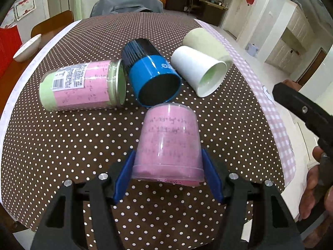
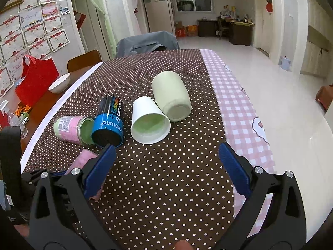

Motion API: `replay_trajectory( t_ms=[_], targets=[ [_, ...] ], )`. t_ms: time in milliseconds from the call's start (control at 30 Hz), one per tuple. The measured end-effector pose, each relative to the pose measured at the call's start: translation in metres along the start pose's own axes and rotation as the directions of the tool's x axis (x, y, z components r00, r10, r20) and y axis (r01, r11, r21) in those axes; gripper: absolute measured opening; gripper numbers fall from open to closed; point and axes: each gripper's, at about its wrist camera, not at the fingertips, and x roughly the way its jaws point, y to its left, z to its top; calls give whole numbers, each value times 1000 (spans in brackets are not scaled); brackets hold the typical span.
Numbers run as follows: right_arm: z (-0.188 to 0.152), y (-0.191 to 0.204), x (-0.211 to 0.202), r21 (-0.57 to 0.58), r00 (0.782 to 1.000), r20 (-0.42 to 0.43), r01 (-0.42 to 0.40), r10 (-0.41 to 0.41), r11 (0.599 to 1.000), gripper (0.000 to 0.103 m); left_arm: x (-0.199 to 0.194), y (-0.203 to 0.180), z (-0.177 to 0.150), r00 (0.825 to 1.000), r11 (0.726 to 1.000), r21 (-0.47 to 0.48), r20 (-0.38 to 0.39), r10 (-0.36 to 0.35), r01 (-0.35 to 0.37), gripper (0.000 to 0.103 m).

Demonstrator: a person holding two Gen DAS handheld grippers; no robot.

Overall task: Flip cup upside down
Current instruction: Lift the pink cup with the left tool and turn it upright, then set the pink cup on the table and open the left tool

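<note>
My left gripper [image 1: 168, 167] is shut on a clear cup with a pink paper lining [image 1: 168, 143], its blue pads on the cup's sides near the wide rim. The cup is tilted with its closed base pointing away, above the dotted tablecloth [image 1: 62, 145]. In the right wrist view part of this pink cup [image 2: 83, 160] shows behind my left finger. My right gripper [image 2: 166, 162] is open and empty above the near part of the table; its black body [image 1: 301, 108] shows at the right in the left wrist view.
Several cups lie on their sides mid-table: a pink and green one [image 1: 83, 85], a blue and black one [image 1: 152, 77], a white one [image 1: 199, 70] and a pale green one [image 1: 206, 41]. A white bowl [image 2: 59, 85] and red bag [image 2: 35, 83] sit far left.
</note>
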Motion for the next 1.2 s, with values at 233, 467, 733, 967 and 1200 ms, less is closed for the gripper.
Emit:
replay_trajectory(
  t_ms=[233, 467, 733, 967, 1200],
  targets=[
    [-2, 2, 2, 1, 1000, -10, -3, 3, 1000, 97, 1, -4, 0, 1000, 999, 16, 0, 30, -30, 81],
    [-1, 8, -1, 4, 1000, -10, -27, 27, 1000, 97, -19, 3, -4, 997, 998, 3, 48, 63, -63, 86],
    [2, 22, -8, 1, 998, -4, -57, 57, 998, 97, -57, 12, -6, 983, 994, -9, 145, 113, -113, 87],
    [5, 34, -11, -7, 997, -4, -73, 73, 997, 97, -83, 23, -6, 964, 987, -36, 215, 160, -156, 87],
    [8, 48, -18, -24, 997, 6, -73, 73, 997, 97, -106, 37, -6, 944, 981, -62, 269, 192, -183, 87]
  ],
)
